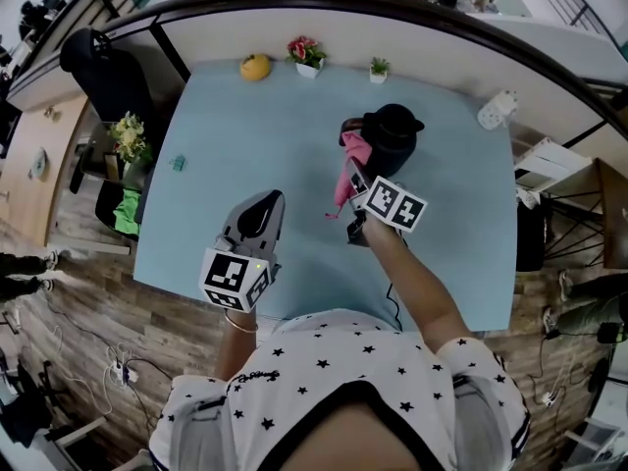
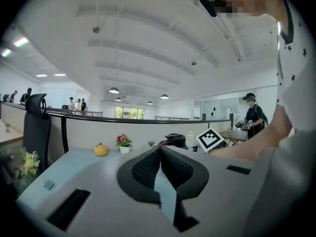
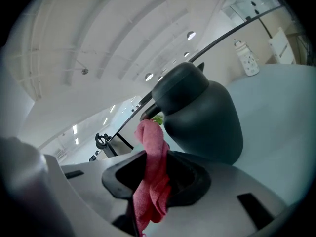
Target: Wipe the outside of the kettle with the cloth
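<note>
Two tools: one in each of the person's hands, both above a light blue desk (image 1: 226,140).
Right tool (image 3: 157,158): jaws almost together, clamped on a pink cloth (image 3: 150,137). The cloth fills the gap, stands up past the jaw tips and hangs down in a loose fold below them.
Cloth and kettle: the cloth's upper end sits at the left side of a black kettle (image 3: 205,120), touching it or just beside it; which one cannot be told.
Kettle: upright on the far middle of the desk, lid on, straight ahead of the right tool.
Left tool (image 2: 159,151): jaws together, tips meeting, nothing between them. It is above the near left part of the desk, well apart from the kettle and pointing toward the far edge.
Far edge of desk: a round yellow fruit (image 1: 255,67), a white pot of pink flowers (image 1: 307,55) and a small green plant (image 1: 379,69), in a row along the partition.
Far right corner: a white patterned bottle (image 1: 496,109), lying tilted.
Left side of desk: a small teal item (image 1: 178,163), too small to identify.
Person: a white shirt with black stars (image 1: 324,371), right forearm stretched toward the kettle.
</note>
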Demonstrator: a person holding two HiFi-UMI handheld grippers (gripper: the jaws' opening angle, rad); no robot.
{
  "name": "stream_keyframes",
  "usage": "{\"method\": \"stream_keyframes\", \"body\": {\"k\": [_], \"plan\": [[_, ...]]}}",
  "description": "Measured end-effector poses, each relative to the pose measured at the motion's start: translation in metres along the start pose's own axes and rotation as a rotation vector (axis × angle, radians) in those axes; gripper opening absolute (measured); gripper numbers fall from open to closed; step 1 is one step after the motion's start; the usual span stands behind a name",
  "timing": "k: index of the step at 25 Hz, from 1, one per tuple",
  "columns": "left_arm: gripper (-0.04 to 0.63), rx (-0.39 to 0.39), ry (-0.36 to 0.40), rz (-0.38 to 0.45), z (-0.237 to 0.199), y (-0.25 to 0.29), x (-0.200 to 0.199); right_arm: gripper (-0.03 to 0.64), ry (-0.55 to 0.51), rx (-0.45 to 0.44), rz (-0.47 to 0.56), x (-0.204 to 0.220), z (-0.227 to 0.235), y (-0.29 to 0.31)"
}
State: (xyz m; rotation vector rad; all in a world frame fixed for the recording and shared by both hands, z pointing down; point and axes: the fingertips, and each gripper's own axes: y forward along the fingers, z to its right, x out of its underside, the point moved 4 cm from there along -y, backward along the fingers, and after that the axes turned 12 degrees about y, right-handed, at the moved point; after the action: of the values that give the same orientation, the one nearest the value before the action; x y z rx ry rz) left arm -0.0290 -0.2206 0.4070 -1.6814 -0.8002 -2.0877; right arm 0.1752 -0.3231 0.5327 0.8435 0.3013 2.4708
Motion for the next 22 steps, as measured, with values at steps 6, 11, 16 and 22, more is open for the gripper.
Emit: {"method": "stream_keyframes", "body": {"k": [6, 11, 16, 22], "plan": [[0.031, 0.018, 0.005, 0.004, 0.004, 0.004, -0.002, 0.121, 0.052, 0.014, 0.022, -0.009, 0.013, -0.013], [0.031, 0.044, 0.013, 0.009, 0.015, 0.011, -0.006, 0.121, 0.082, -0.010, 0.015, -0.013, 0.017, -0.025], [0.031, 0.064, 0.023, 0.011, 0.027, 0.017, -0.011, 0.121, 0.103, -0.027, 0.015, -0.020, 0.026, -0.041], [0.031, 0.083, 0.031, 0.016, 0.042, 0.029, -0.016, 0.121, 0.060, -0.032, 0.024, -0.035, 0.038, -0.060]]}}
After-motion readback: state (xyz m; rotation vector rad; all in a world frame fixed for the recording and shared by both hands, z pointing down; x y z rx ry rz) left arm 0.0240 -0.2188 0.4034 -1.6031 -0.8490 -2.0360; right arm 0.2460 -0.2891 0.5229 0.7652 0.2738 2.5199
